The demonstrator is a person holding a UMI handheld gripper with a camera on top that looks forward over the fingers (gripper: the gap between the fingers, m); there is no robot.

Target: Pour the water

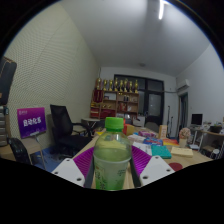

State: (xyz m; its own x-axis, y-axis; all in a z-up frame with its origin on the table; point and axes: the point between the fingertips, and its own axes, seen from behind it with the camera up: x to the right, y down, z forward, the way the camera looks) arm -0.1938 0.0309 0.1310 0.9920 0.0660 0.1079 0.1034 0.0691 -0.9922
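A clear plastic bottle [112, 158] with a green cap and a green label stands upright between my gripper's [112, 178] two fingers. Both purple pads [85, 160] press against its sides, so the gripper is shut on the bottle. The bottle is lifted, with the room far behind it. Its base is hidden below the fingers. No cup or other vessel shows in the gripper view.
A table [185, 155] with papers and small coloured items lies beyond the fingers to the right. A black office chair [65, 125] and a purple sign [32, 121] stand to the left. A shelf of trophies [118, 95] lines the back wall.
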